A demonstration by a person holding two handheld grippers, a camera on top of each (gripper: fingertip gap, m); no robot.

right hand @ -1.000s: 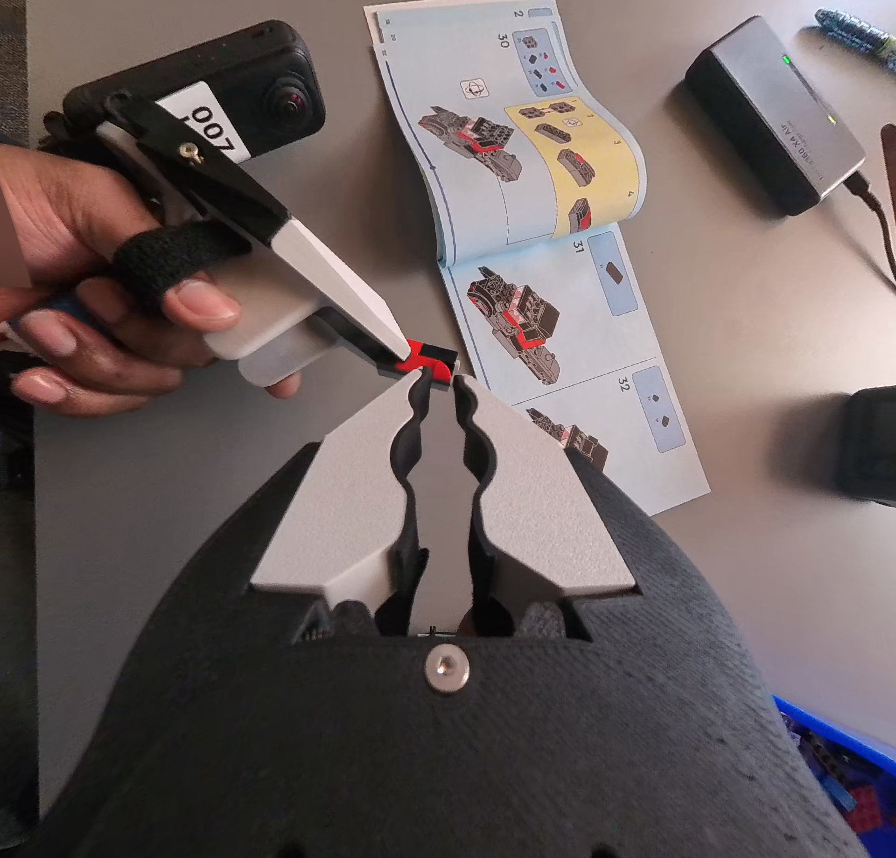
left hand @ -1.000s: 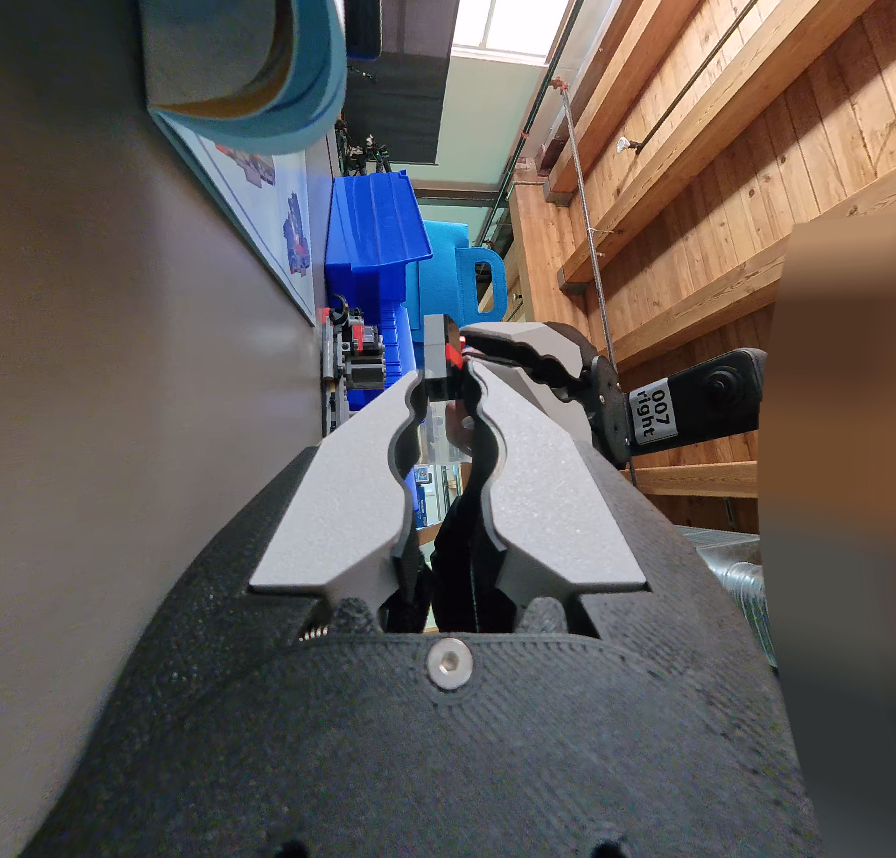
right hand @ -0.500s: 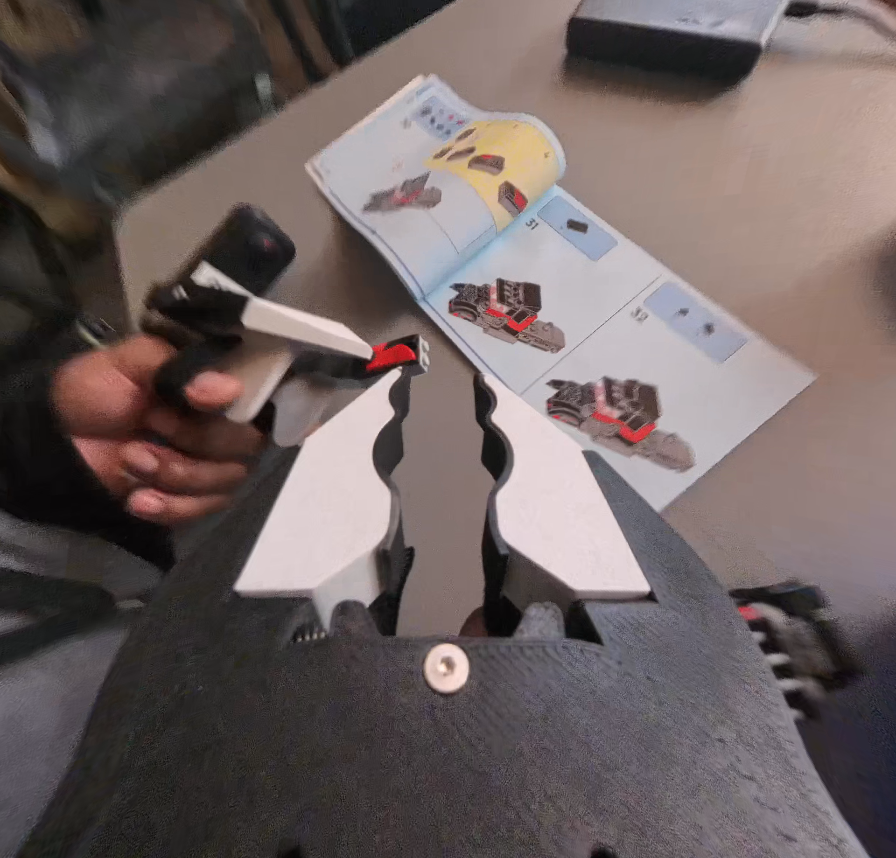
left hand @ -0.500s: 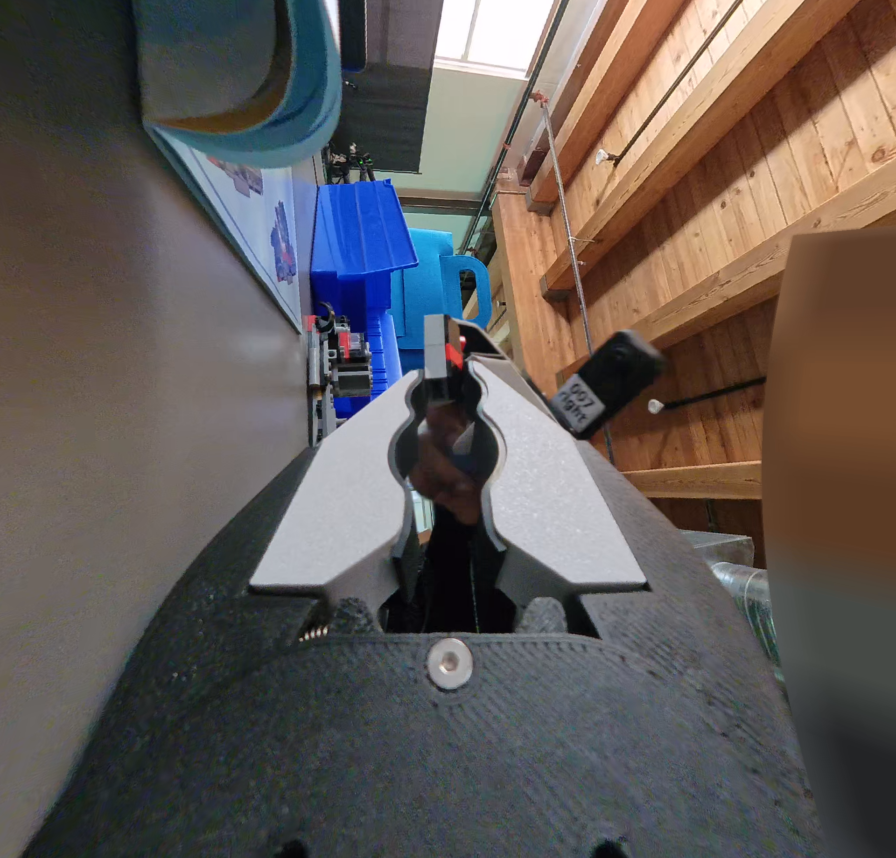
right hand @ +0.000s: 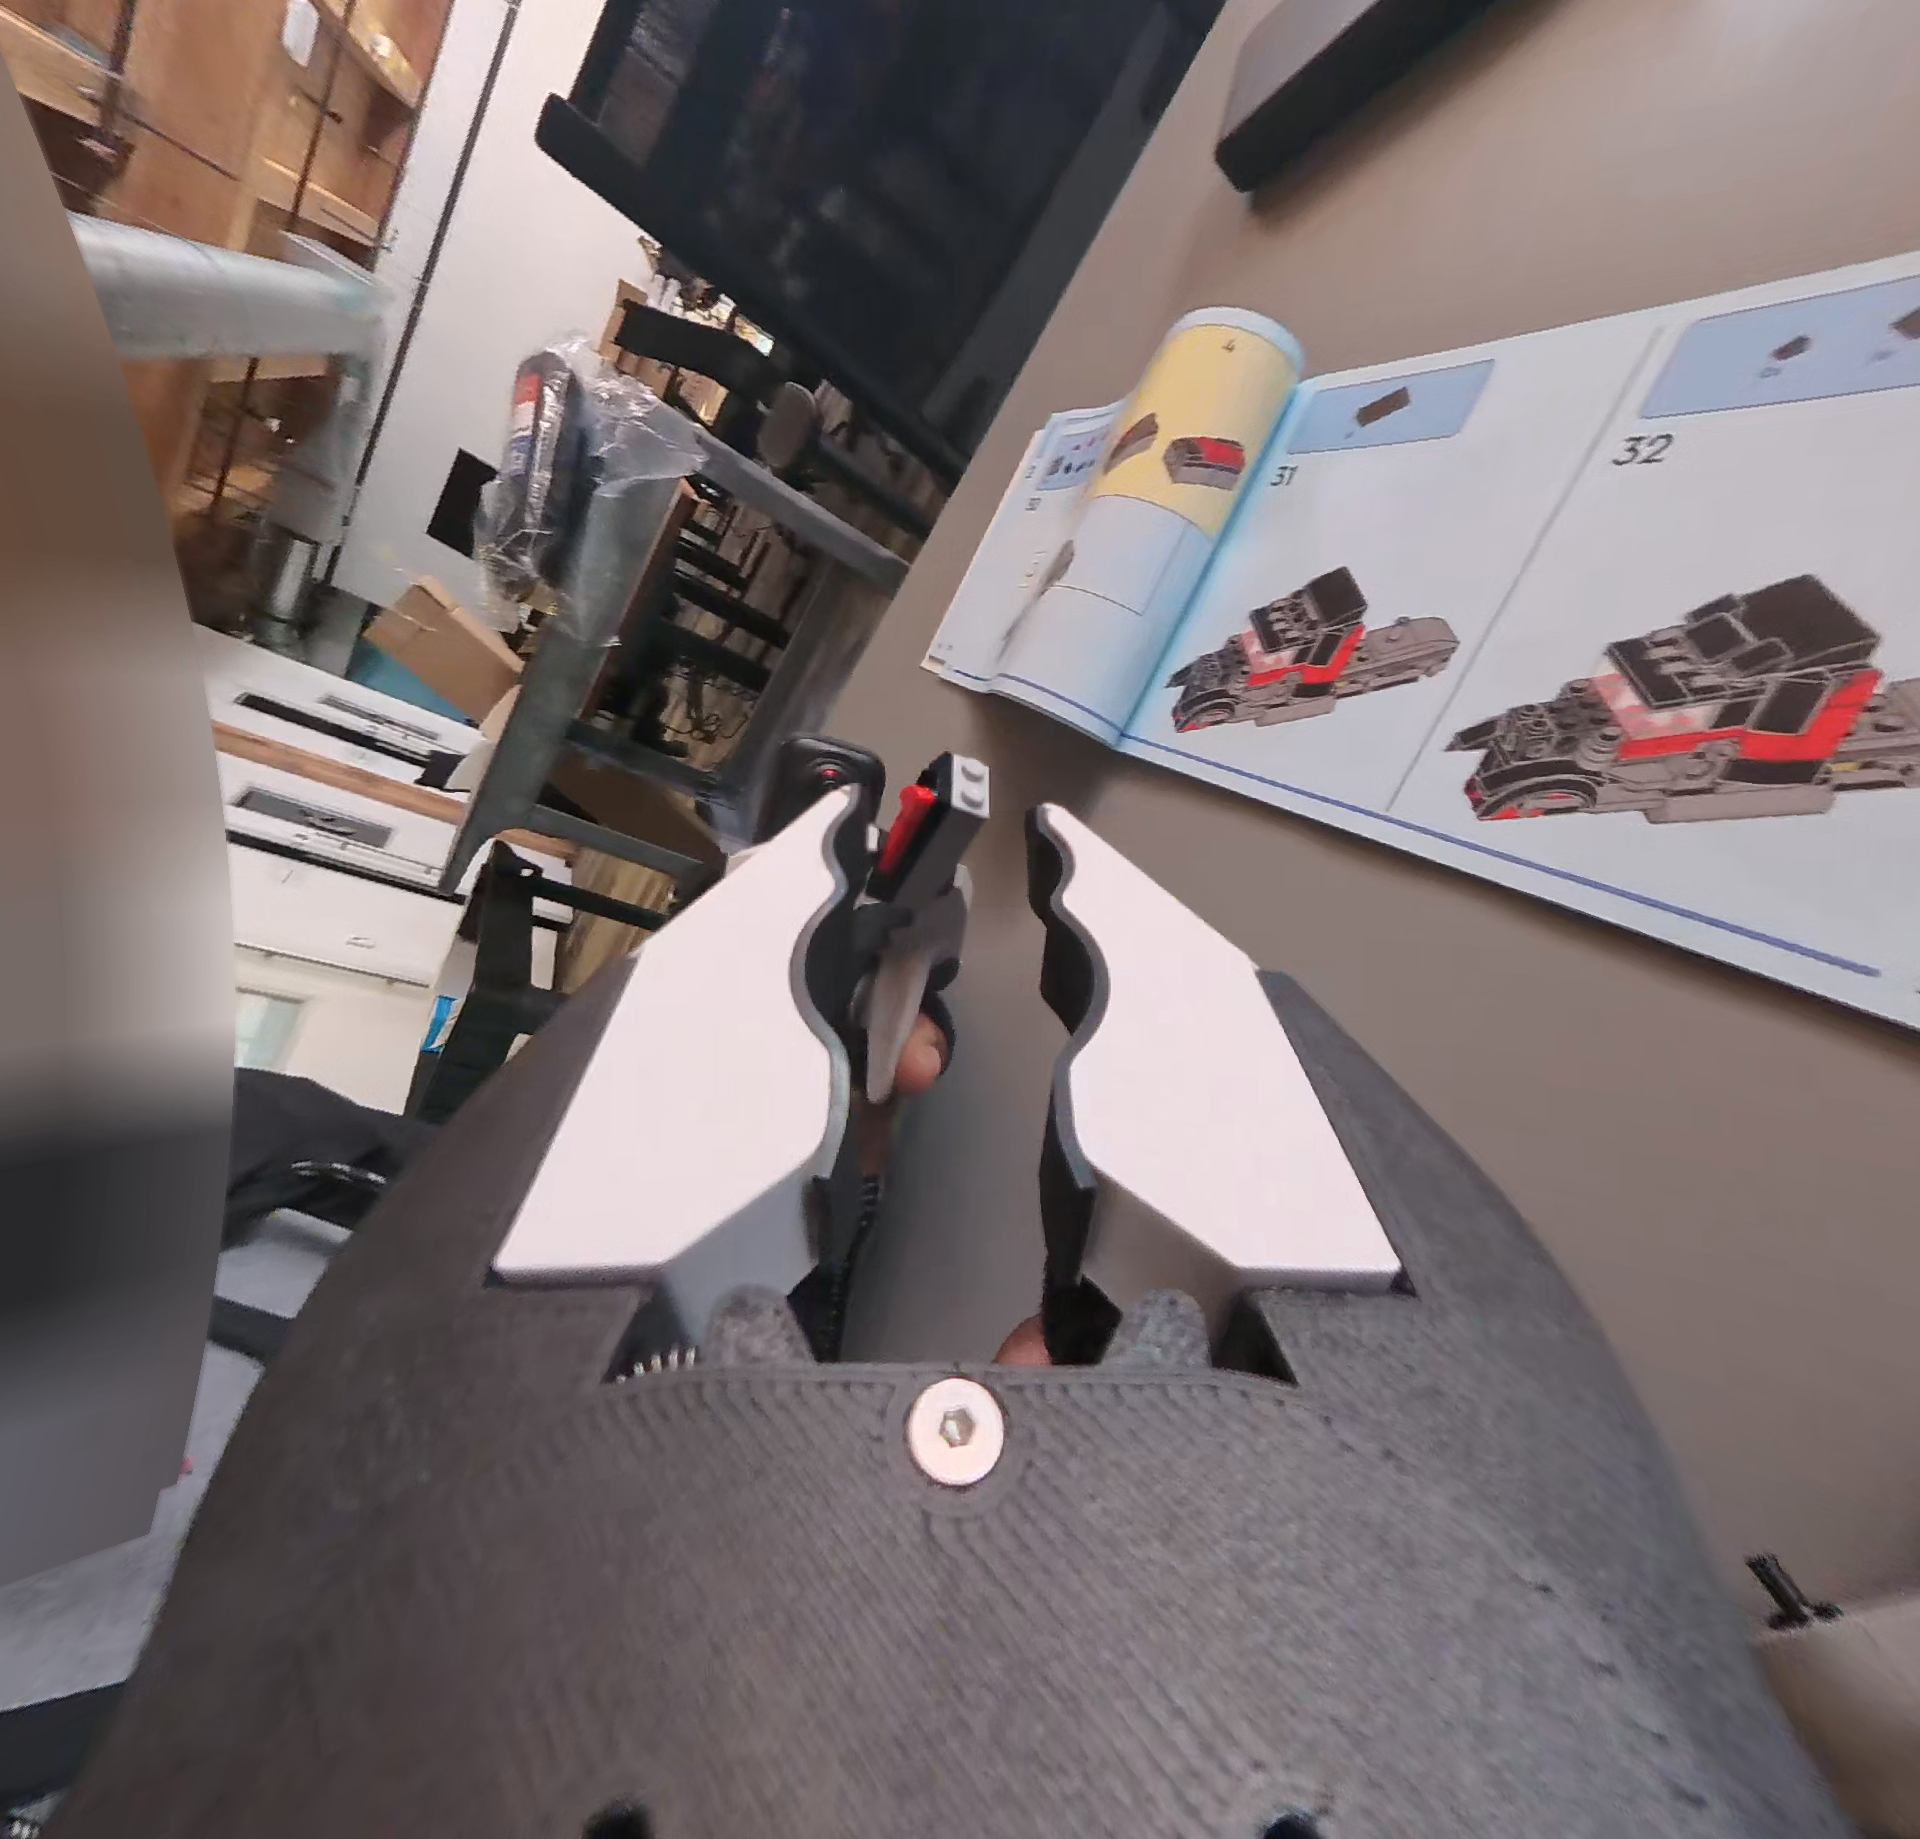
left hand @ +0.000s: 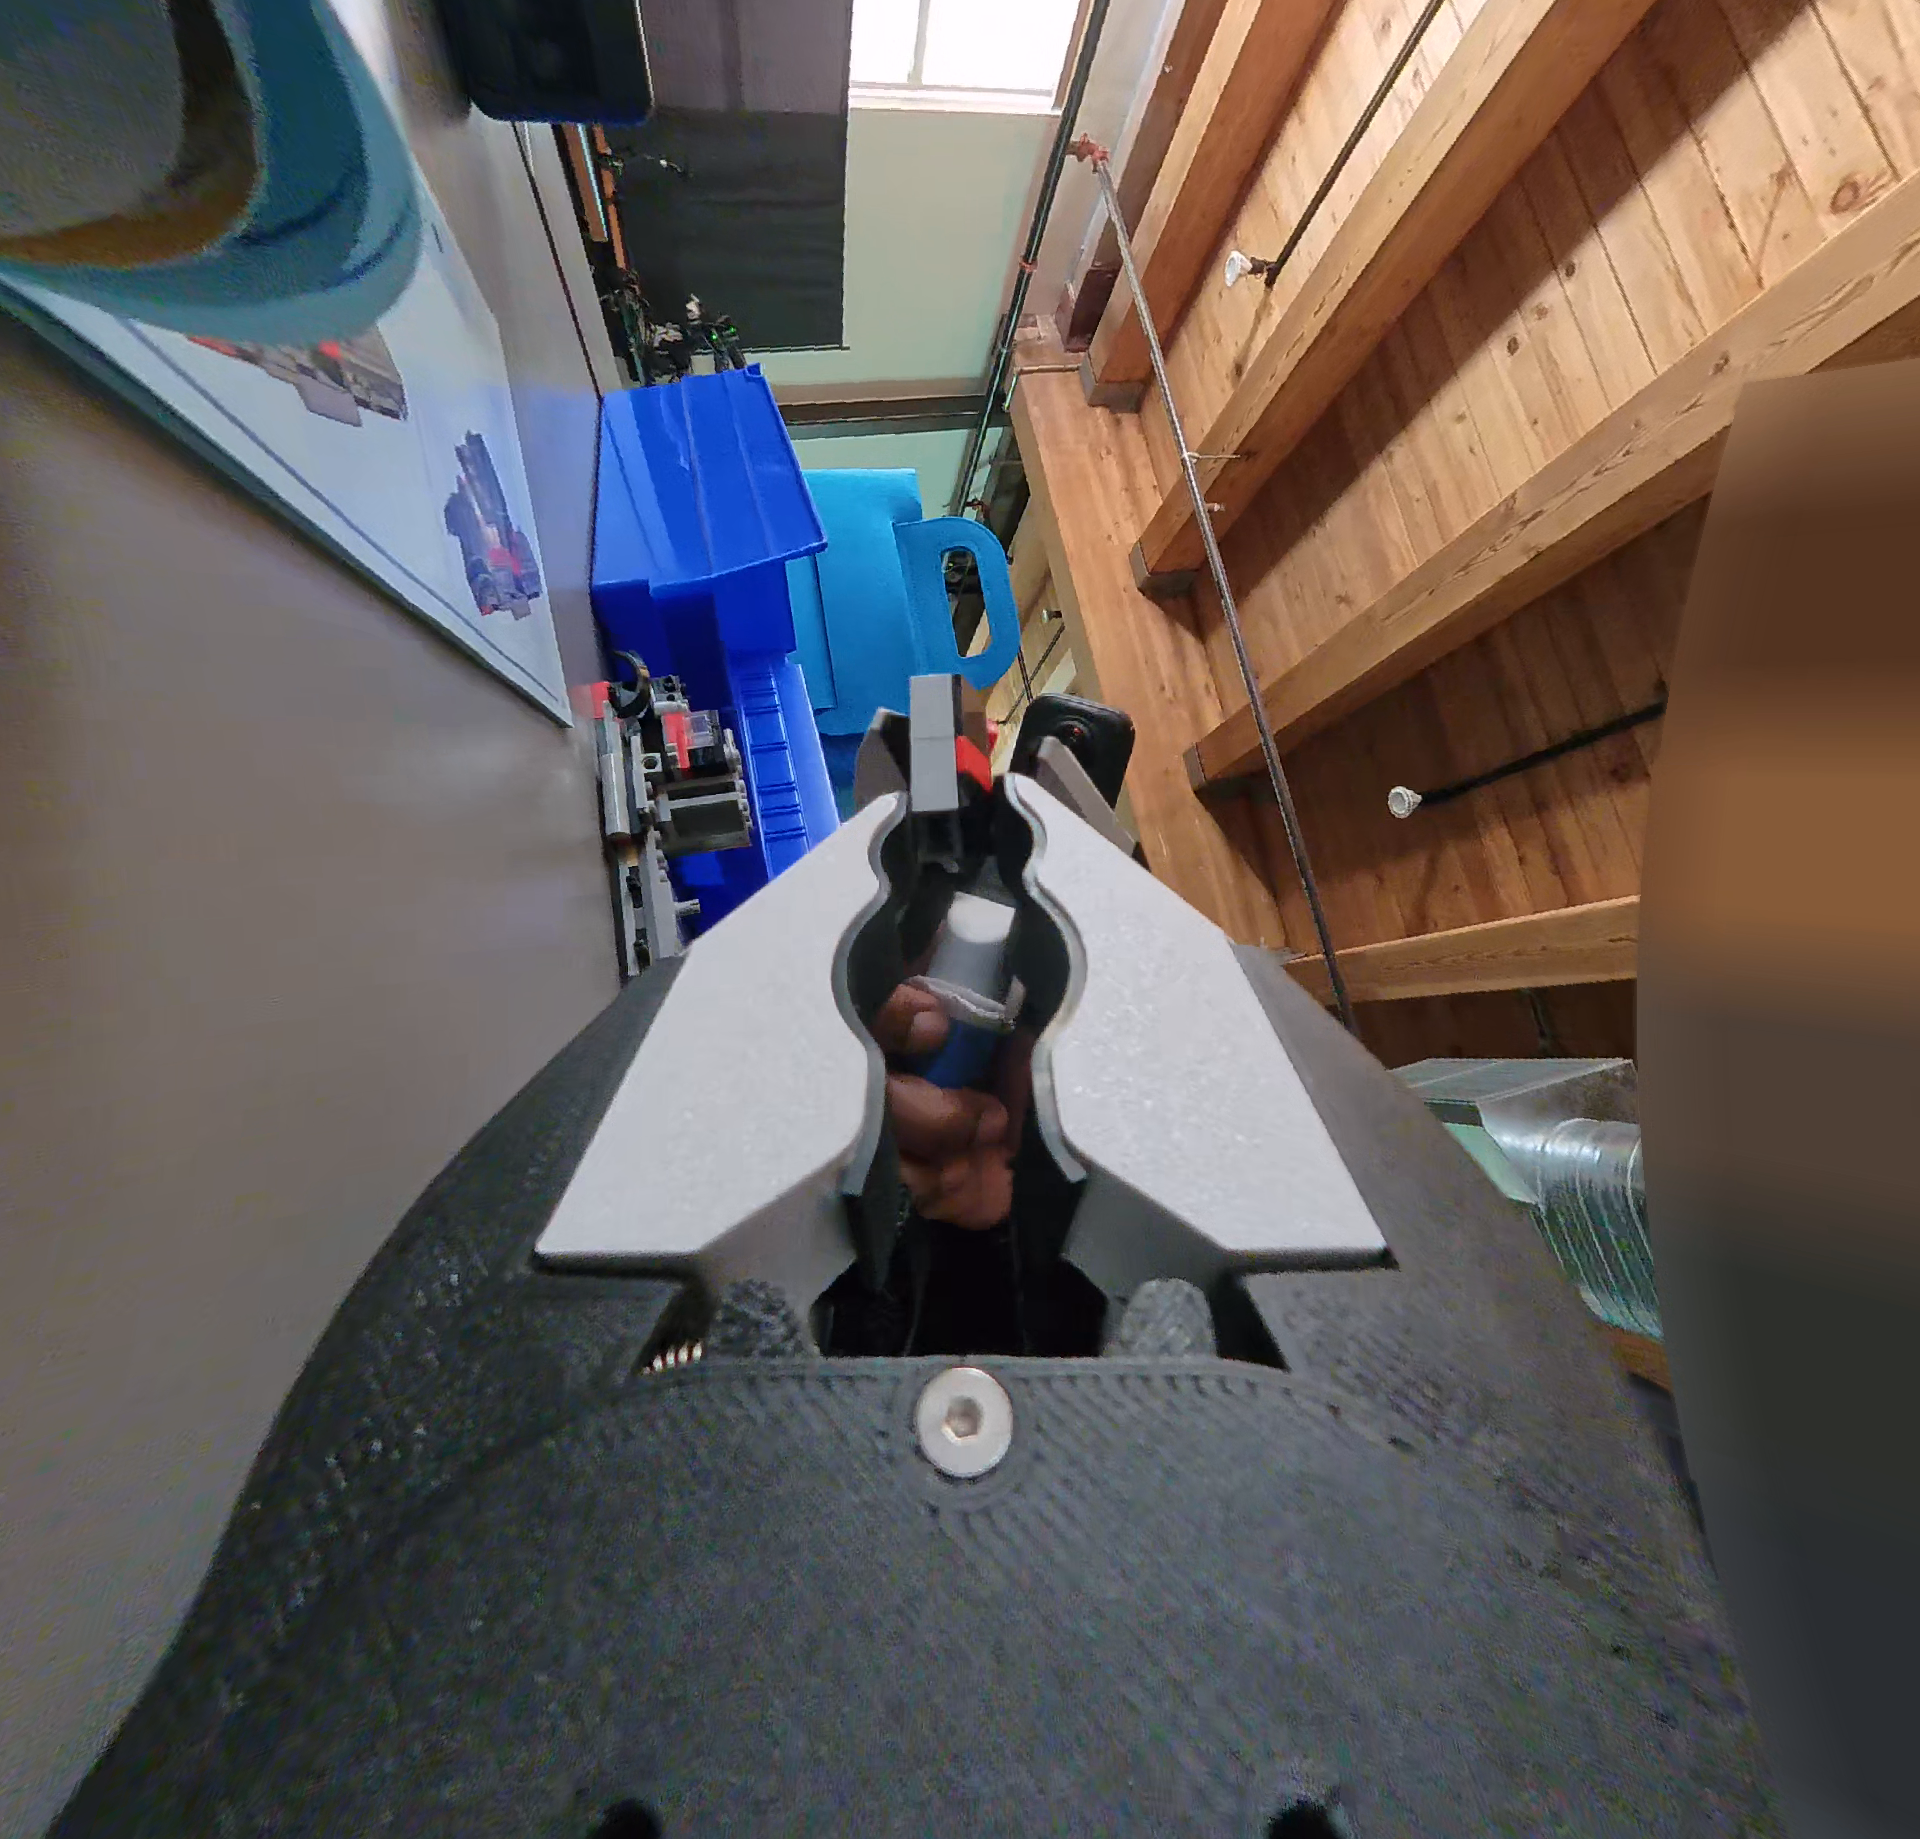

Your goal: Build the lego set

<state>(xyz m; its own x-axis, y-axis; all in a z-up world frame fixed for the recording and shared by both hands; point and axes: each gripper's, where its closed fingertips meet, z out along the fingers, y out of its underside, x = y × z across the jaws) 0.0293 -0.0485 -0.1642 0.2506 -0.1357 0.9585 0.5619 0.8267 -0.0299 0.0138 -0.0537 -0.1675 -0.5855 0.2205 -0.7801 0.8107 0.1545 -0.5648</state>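
My left gripper (left hand: pixel 951 802) is shut on a small grey, black and red lego sub-assembly (left hand: pixel 932 761) and holds it in the air beside the grey table (left hand: pixel 260 854). My right gripper (right hand: pixel 945 818) is open and faces the left one head-on. The sub-assembly (right hand: pixel 940 823) sits between its fingertips, close to the left-hand finger (right hand: pixel 727 1010); I cannot tell if they touch. The partly built model (left hand: pixel 675 802) stands on the table by the blue bins. The open instruction booklet (right hand: pixel 1455 646) lies flat on the table.
Blue bins (left hand: pixel 707 563) stand behind the model. A black box with a green light (right hand: pixel 1455 44) lies beyond the booklet. A dark device (left hand: pixel 551 13) lies on the table near the booklet's curled pages (left hand: pixel 312 231). A tan box corner (right hand: pixel 1849 1664) is at lower right.
My right gripper swung from looking down at the table to facing the left gripper and opened wider, with the sub-assembly now between its fingers. The left gripper kept its hold.
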